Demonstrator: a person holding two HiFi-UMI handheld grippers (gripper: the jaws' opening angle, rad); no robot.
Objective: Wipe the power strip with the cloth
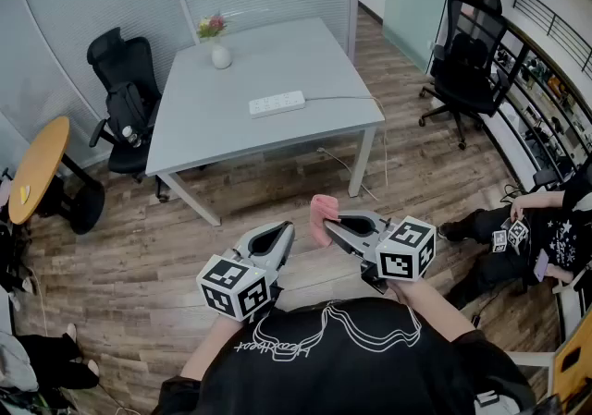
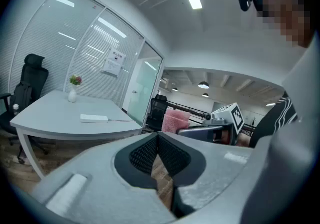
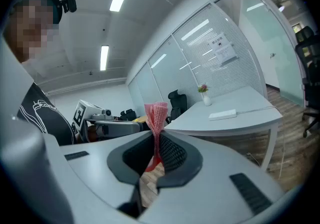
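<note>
Cloth of pink fabric (image 1: 323, 211) sat pinched in the right gripper (image 1: 326, 223), seemingly readied for the white plastic power strip (image 1: 277, 103) on the distant grey table (image 1: 222, 127); left gripper (image 1: 286, 230) closed, empty.

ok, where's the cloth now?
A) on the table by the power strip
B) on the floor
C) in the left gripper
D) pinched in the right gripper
D: the cloth is clamped between the right gripper's jaws; the left gripper is shut on nothing.

Grey table (image 1: 231, 131), wood floor (image 1: 120, 265), black chair (image 1: 125, 94)
</note>
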